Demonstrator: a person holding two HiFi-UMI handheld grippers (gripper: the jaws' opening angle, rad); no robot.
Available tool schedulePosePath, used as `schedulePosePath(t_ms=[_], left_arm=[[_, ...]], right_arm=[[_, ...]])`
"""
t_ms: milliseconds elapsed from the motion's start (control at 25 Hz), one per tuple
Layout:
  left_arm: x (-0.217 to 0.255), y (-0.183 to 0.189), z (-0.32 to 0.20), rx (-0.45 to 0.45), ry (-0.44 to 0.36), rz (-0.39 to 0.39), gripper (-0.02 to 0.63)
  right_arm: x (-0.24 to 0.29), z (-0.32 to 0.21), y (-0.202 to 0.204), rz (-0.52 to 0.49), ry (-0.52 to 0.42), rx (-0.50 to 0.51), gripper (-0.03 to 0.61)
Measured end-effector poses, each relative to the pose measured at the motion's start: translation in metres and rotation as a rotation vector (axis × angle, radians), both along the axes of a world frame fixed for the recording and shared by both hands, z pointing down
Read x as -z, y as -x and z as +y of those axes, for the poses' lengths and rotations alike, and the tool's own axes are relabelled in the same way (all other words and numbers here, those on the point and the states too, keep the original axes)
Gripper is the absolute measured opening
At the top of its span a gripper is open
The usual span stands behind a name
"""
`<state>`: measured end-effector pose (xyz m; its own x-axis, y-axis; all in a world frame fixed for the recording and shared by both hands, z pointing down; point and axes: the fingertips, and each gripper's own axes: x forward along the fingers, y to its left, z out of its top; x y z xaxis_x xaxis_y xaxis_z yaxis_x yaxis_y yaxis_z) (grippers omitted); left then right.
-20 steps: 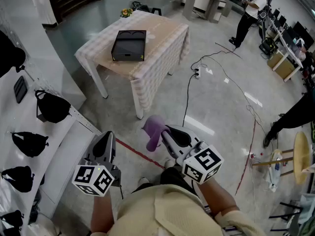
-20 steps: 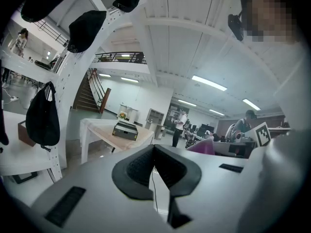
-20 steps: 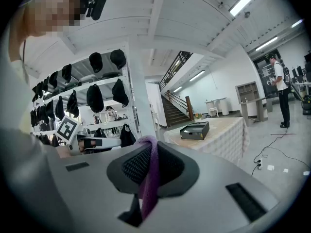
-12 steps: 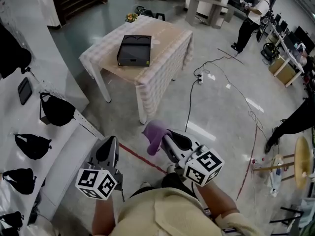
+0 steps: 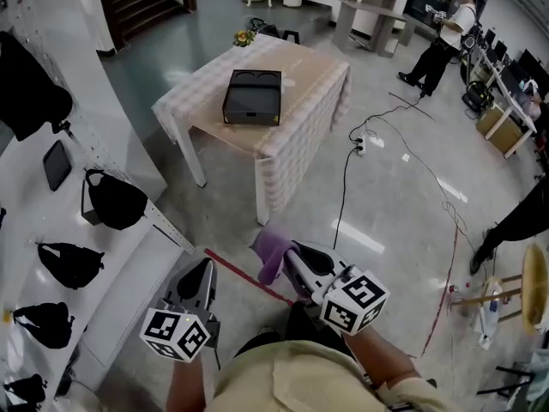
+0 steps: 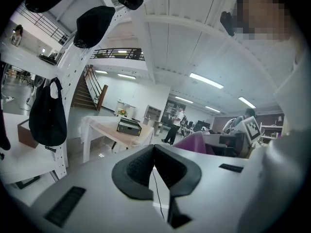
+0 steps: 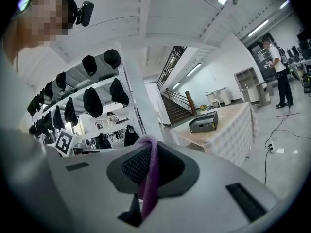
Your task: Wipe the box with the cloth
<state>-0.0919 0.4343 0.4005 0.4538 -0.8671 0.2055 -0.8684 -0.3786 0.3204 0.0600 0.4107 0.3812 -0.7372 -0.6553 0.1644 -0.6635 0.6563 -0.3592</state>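
Head view: held forward near level, left tongs [image 5: 203, 270] pressed together, right tongs [image 5: 288, 252] pinching cloth [image 5: 271, 253].

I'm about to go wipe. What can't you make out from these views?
Box: dirt or marks, too small in all views; far sides, turned away.
Cloth: its full size; the right gripper pinches it edge-on in its own view, and the head view shows only a bunch.

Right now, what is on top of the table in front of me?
A black box sits there on the checked tablecloth. It hides the tabletop; what is under the box cannot be seen.
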Motion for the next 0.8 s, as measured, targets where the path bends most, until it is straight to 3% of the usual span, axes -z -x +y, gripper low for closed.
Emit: schedulePosePath(t_ms=[240,440,800], left_arm=[[-0.008,0.006,-0.034,0.013,-0.002,-0.037,0.015],[-0.012,-0.003,-0.080,0.032,-0.006,0.023,0.015],[-0.008,-0.031,-0.171,0.024,0.005,0.022,0.015]], right_arm=[[-0.011,-0.027,0.003,0.019,0.027,-0.002,0.047],[-0.016,-0.073,-0.008,0.023,0.017,0.005,0.047],[-0.011,-0.163,-0.031,0.024,-0.009,0.044,0.047]])
